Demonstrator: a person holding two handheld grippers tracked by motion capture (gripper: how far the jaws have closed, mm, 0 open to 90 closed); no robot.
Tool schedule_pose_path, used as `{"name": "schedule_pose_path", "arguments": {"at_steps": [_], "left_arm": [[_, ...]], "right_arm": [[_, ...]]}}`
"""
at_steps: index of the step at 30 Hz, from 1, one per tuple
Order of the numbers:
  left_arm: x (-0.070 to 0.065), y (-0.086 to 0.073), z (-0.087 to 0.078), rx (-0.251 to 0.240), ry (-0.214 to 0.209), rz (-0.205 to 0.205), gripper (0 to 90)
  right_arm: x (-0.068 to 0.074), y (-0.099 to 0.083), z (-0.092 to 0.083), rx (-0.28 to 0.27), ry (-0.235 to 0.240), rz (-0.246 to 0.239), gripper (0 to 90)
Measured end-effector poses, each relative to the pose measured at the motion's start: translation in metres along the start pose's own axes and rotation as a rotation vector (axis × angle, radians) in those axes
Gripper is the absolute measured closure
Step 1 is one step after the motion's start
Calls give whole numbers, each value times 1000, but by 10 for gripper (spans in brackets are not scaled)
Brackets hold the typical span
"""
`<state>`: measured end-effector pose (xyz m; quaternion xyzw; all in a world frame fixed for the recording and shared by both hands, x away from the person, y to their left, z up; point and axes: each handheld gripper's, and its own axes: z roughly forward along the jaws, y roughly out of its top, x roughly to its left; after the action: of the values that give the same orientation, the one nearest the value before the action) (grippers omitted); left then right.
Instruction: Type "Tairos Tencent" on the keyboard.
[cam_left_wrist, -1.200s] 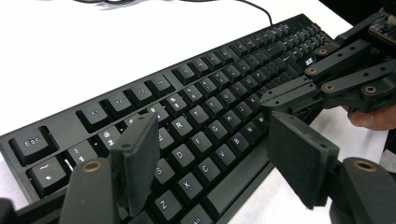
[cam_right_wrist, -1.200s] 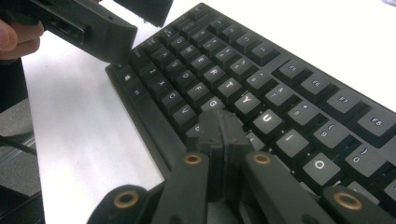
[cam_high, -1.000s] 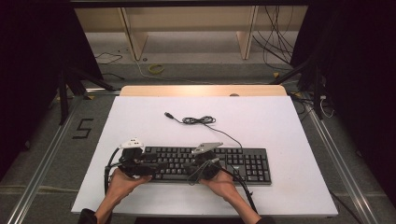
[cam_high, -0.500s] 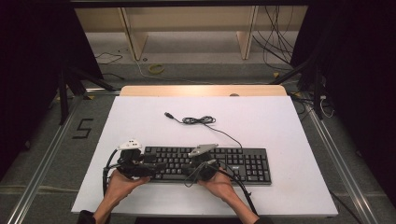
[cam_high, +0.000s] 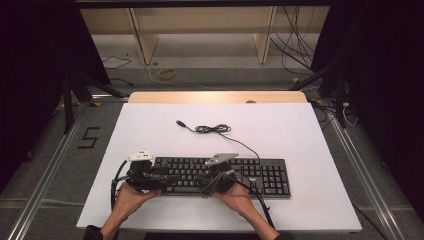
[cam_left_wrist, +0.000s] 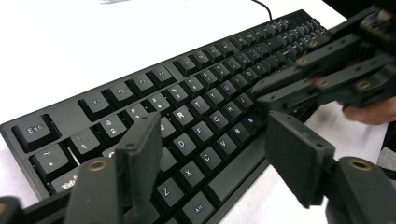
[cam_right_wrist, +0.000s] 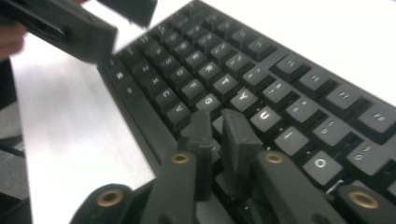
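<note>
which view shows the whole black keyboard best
The high view: the black keyboard lies whole on the white table, cable included. The left gripper view gives its left half close up, with readable keys. The right gripper view gives a blurred patch of keys around Y and U.

Both forearms are reaching in from the near edge, hands side by side. The left gripper (cam_high: 167, 177) is pointing toward the other hand, jaws standing wide and just easing inward with nothing between them. The right gripper (cam_right_wrist: 219, 128) is angling down, jaws just parting slightly, a narrow gap showing.
</note>
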<state>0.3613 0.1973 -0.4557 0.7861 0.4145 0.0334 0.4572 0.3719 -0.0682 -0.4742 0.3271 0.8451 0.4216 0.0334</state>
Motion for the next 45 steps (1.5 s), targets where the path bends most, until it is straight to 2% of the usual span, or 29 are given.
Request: {"name": "schedule_pose_path", "arguments": {"at_steps": [3, 9, 15, 21, 30, 39, 45], "left_arm": [[0, 0, 2, 11, 4, 11, 407], [-1, 0, 4, 25, -4, 15, 479], [-2, 0, 7, 43, -12, 27, 559], [-5, 0, 11, 72, -19, 60, 672], [-9, 0, 20, 118, -19, 121, 882], [-10, 0, 30, 158, -15, 132, 892], [-8, 0, 32, 164, -3, 128, 892]], "right_arm": [[-2, 0, -6, -17, 6, 13, 763], [-5, -1, -15, -39, 19, 35, 590], [-7, 0, -25, -71, 26, 51, 477], [-8, -2, -30, -80, 17, 51, 400], [-9, -5, -37, -97, 8, 46, 355], [-9, -8, -45, -110, 6, 48, 328], [-9, -10, -48, -120, 4, 46, 319]]}}
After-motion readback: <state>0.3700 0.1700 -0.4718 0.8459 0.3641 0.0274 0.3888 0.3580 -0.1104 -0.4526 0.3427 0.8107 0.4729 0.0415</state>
